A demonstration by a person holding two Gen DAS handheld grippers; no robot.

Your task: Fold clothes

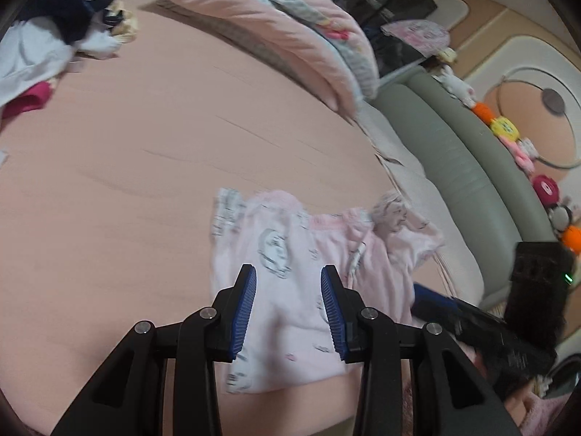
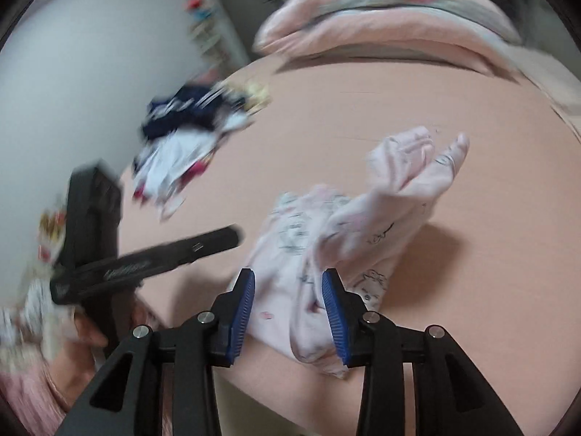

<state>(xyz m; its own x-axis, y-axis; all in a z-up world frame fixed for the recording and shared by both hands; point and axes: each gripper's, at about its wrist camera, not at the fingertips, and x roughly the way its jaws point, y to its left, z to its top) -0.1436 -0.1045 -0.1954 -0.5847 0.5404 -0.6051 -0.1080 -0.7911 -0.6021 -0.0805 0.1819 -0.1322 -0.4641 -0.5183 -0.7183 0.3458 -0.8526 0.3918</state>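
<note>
Pink printed garment [image 1: 290,290] lies low and centre on the peach bed sheet [image 1: 127,181], partly folded, one leg raised in the right view. Both the left gripper [image 1: 288,312] and right gripper [image 2: 288,312] stand spread, cloth between their jaws without visible pinching. Next move, I judge: re-grip an edge and fold it over.

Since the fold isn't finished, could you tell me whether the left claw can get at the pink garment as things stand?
Probably yes: the left claw hangs open right over the pink garment on the bed, with nothing between them; the right claw sits off to one side.
</note>
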